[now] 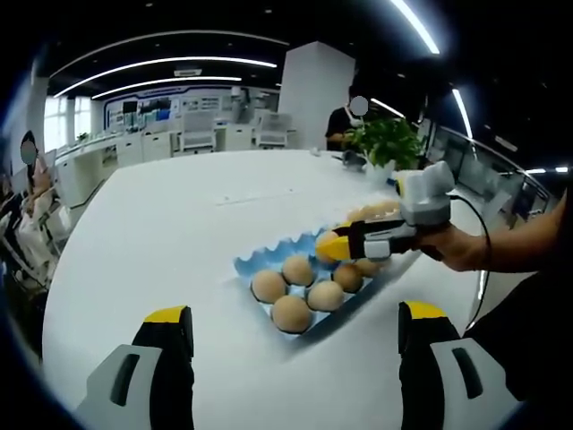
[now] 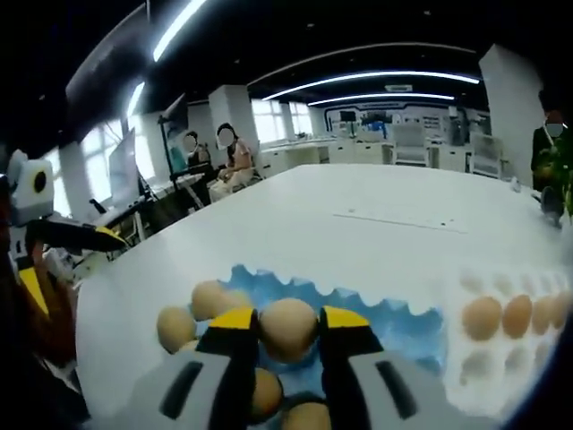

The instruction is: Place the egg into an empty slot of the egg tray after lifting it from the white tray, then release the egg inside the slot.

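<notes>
My right gripper (image 2: 289, 322) is shut on a brown egg (image 2: 288, 333), with a yellow-tipped jaw pressed against each side of it. It hangs just over the blue egg tray (image 2: 398, 330), where several eggs (image 2: 176, 326) sit in slots. To the right lies the white tray (image 2: 479, 367) with more eggs (image 2: 483, 318). In the left gripper view, the right gripper (image 1: 329, 246) reaches in over the blue egg tray (image 1: 253, 262), held by a hand (image 1: 458, 247). My left gripper (image 1: 294, 313) stands open, near the table's front, short of the tray.
A large white table (image 1: 179, 215) stretches away to the left and back. A potted plant (image 1: 389, 139) stands behind the trays. People sit at desks along the table's far side (image 2: 228, 148). The left gripper (image 2: 36, 224) shows at the edge.
</notes>
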Demonstrator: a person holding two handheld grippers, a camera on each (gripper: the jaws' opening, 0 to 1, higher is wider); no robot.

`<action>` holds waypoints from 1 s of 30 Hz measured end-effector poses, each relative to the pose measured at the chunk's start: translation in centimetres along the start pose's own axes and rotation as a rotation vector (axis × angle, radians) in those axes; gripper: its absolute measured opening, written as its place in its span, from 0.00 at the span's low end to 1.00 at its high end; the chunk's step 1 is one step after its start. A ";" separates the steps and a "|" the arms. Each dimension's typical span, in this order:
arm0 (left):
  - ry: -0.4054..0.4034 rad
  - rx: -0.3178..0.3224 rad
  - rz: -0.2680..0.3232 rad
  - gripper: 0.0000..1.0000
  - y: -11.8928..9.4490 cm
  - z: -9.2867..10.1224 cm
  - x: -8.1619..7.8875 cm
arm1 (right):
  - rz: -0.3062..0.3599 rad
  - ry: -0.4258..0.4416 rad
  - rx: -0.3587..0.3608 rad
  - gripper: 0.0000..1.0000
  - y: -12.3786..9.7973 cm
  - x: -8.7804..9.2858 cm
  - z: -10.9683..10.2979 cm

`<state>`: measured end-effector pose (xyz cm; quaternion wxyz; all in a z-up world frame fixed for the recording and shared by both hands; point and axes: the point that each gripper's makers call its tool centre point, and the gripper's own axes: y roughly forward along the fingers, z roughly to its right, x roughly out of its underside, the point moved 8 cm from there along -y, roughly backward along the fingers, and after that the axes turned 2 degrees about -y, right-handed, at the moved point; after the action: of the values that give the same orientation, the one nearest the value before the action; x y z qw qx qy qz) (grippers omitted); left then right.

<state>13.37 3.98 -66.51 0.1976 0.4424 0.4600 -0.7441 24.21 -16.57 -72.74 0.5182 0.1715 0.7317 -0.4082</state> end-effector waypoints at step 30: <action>0.006 0.011 0.015 0.96 -0.1 0.2 -0.3 | -0.075 -0.094 -0.021 0.26 0.5 0.5 -0.5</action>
<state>13.38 3.86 -66.14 0.1993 0.4493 0.4531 -0.7437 24.04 -15.99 -73.35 0.5381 0.1189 0.7168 -0.4272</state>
